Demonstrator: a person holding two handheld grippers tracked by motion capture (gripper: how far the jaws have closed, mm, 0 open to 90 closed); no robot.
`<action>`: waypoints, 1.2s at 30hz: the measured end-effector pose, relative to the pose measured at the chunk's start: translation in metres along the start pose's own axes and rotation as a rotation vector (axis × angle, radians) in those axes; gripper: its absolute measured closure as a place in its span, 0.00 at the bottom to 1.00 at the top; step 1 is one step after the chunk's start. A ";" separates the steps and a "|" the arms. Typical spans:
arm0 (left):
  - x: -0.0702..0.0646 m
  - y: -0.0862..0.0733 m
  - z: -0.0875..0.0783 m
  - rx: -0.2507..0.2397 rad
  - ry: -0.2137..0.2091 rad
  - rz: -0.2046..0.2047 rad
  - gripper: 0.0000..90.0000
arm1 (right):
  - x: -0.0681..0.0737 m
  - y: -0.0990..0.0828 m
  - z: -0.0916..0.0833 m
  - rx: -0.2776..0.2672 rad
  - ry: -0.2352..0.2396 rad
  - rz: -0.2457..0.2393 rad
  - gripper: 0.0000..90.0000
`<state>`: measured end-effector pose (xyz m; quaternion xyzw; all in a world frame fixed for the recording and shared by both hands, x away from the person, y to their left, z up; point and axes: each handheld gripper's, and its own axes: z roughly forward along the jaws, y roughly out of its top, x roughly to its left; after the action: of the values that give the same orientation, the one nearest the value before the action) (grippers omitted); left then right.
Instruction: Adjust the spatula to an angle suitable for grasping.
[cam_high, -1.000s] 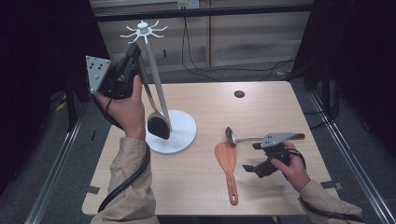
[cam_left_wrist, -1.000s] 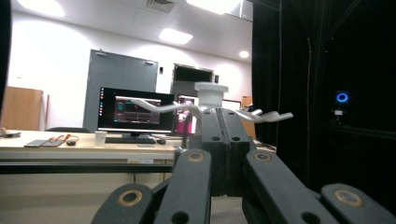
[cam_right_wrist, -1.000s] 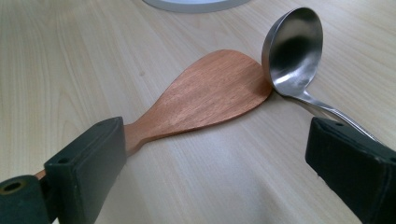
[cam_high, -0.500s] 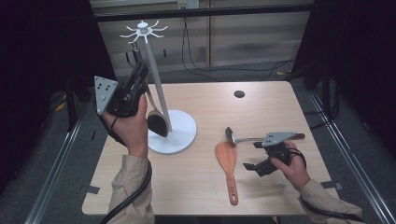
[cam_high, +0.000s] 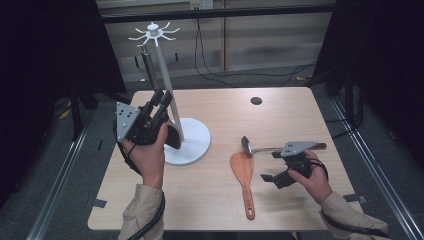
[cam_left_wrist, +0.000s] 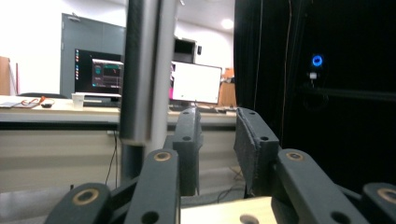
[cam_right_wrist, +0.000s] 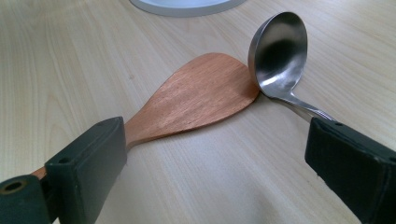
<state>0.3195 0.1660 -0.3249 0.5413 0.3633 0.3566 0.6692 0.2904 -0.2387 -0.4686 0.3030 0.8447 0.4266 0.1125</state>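
Observation:
A white utensil stand (cam_high: 187, 137) with hook arms at its top rises at the table's left. A dark spoon-like utensil hangs beside its pole: grey handle (cam_high: 148, 65) up high, dark head (cam_high: 173, 137) just over the base. My left gripper (cam_high: 162, 102) is next to the pole, pointing up. Its jaws have just been opening and are open, with nothing between them (cam_left_wrist: 217, 116); the grey handle (cam_left_wrist: 140, 70) is to their left. My right gripper (cam_high: 270, 166) rests open low over the table. Ahead of it (cam_right_wrist: 215, 140) lie a wooden spatula (cam_right_wrist: 196, 98) and a steel ladle (cam_right_wrist: 278, 51).
The spatula (cam_high: 243, 175) and ladle (cam_high: 250, 146) lie side by side right of the stand's base. A small dark disc (cam_high: 256, 100) sits near the table's far edge. Cables run on the floor beyond the wooden table (cam_high: 220, 210). Dark curtains hang on both sides.
My left gripper has come down along the stand, from near the handle's upper part to low beside the pole. The hanging utensil stays in place. The right hand has not moved.

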 end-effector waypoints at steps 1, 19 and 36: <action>-0.002 -0.004 -0.001 0.011 -0.005 -0.007 0.74 | 0.000 0.000 0.000 0.005 -0.006 0.003 0.05; -0.019 -0.048 -0.004 0.140 -0.060 0.019 0.59 | 0.000 -0.001 0.000 0.009 -0.010 0.002 0.05; -0.028 -0.073 -0.007 0.263 -0.116 0.055 0.44 | -0.004 -0.001 -0.002 -0.007 -0.051 0.003 0.07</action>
<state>0.3058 0.1334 -0.3953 0.6537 0.3526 0.2926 0.6023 0.2922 -0.2428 -0.4690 0.3149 0.8396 0.4217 0.1346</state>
